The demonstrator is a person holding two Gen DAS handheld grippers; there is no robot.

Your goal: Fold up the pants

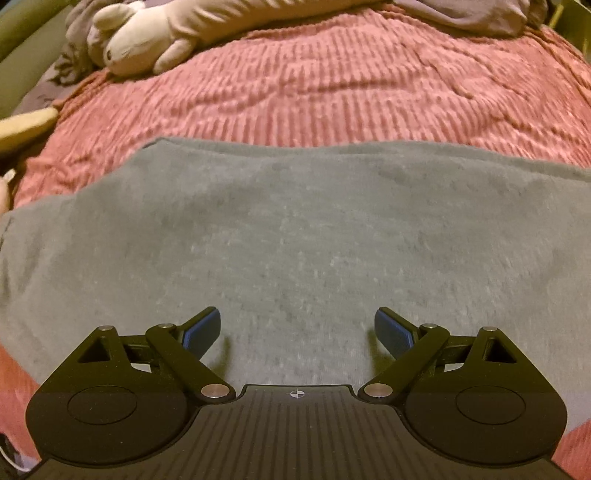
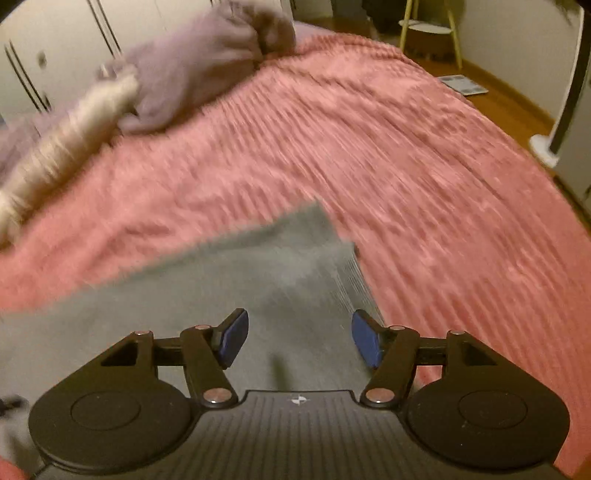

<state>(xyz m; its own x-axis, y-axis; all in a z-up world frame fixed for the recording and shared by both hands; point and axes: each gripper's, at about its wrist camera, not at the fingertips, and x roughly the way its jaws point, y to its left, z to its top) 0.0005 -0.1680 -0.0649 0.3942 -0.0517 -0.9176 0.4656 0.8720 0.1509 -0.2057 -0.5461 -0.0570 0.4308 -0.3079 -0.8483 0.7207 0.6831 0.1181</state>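
Observation:
Grey pants (image 1: 295,229) lie flat on a pink ribbed blanket (image 1: 332,85) on a bed. My left gripper (image 1: 297,330) is open and empty, its blue pads (image 1: 201,330) just above the middle of the grey cloth. My right gripper (image 2: 299,338) is open and empty over the right end of the pants (image 2: 229,280), near a ribbed cuff or waistband edge (image 2: 356,277). The right wrist view is blurred by motion.
A white plush toy (image 1: 144,37) and a mauve bundle of bedding (image 2: 199,62) lie at the far side of the bed. A wardrobe (image 2: 48,48), a stool (image 2: 430,33), wooden floor and a white stand (image 2: 543,147) are beyond the blanket (image 2: 406,177).

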